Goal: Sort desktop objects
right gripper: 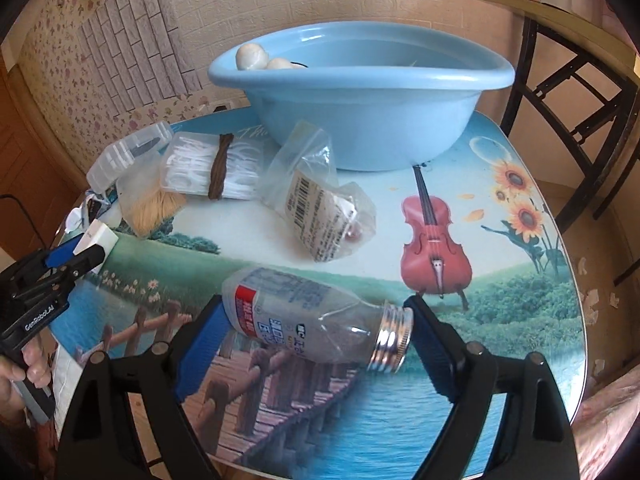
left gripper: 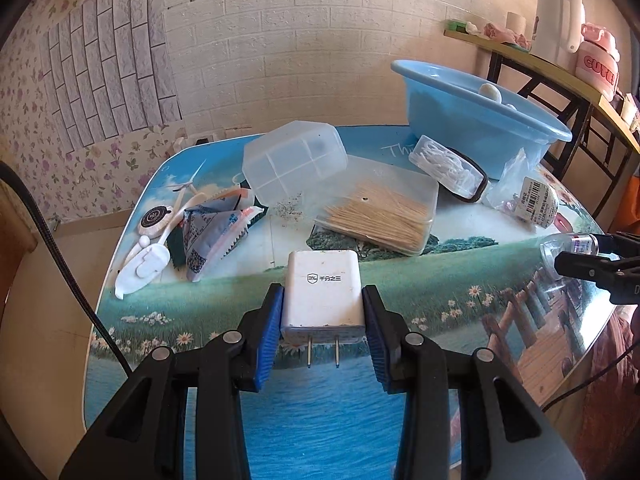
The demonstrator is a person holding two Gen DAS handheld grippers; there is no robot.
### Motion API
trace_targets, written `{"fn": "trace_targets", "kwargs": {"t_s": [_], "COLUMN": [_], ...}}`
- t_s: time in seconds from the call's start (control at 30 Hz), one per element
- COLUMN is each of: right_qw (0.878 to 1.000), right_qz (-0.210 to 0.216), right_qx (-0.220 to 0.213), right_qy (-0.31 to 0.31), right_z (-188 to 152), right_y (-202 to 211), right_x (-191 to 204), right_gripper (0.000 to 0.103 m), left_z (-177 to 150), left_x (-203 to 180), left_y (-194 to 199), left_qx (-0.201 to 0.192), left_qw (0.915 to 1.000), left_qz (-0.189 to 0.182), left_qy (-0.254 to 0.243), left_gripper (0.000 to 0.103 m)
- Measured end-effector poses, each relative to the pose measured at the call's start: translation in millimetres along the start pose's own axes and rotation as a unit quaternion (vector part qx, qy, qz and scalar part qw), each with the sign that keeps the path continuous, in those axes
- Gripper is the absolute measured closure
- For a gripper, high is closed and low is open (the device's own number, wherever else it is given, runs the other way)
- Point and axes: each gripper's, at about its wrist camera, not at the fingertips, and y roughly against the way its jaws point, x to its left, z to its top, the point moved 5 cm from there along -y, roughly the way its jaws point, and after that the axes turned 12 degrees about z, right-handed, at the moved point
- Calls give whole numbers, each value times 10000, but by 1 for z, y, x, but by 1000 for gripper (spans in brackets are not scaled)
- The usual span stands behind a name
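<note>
My left gripper point(left gripper: 323, 290) is shut on a white charger plug point(left gripper: 322, 280), its blue pads pressing both sides and its two prongs pointing back toward the camera. In the right wrist view, a small clear bottle point(right gripper: 304, 312) with a red-and-blue label and a bare silver threaded neck lies across the table point(right gripper: 520, 320). My right gripper point(right gripper: 314, 303) spans it end to end, one pad against the base and the other against the neck. A light blue basin point(right gripper: 360, 120) holding white round things stands at the back of the table.
A clear compartment box point(left gripper: 294, 160), a flat box of toothpicks point(left gripper: 380, 212), a floss-pick box point(left gripper: 448, 168), a labelled plastic bag point(right gripper: 320, 204) and packets with a white clip point(left gripper: 188, 232) crowd the table's middle and left. A shelf with a kettle point(left gripper: 556, 16) stands right.
</note>
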Motion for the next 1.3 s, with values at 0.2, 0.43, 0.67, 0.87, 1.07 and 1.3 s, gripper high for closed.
{"fn": "trace_targets", "kwargs": {"t_s": [0.2,0.43,0.67,0.87,1.07,1.3], "right_qw": [9999,9979,9970,9969,9969,9969], "right_qz": [114,-509,-701,-691,-689,-696], "right_qx": [-79,-126,-257,-309,-314,-317], "right_qy": [74,389,180,200,199,197], "right_z": [-10,-10,-7,-9,-8,-8], "right_y": [15,-2,-6,-5,-4,-4], "right_x": [-9,-4,-8,-7,-7,-7], "right_gripper": [14,11,0,0,0,0], "left_z": [-8,-8,-10,-10,-10,-9], "left_x": [-6,-9,-7,-7,-7,-8], "left_y": [5,-2,-12,-12,-12,-11], "left_qx": [49,96,259,234,231,223], "left_qw": [10000,9998,9995,9995,9995,9996], "left_qz": [58,137,139,137,135,126], "left_qy": [44,77,137,137,140,134], "left_gripper": [65,53,0,0,0,0]}}
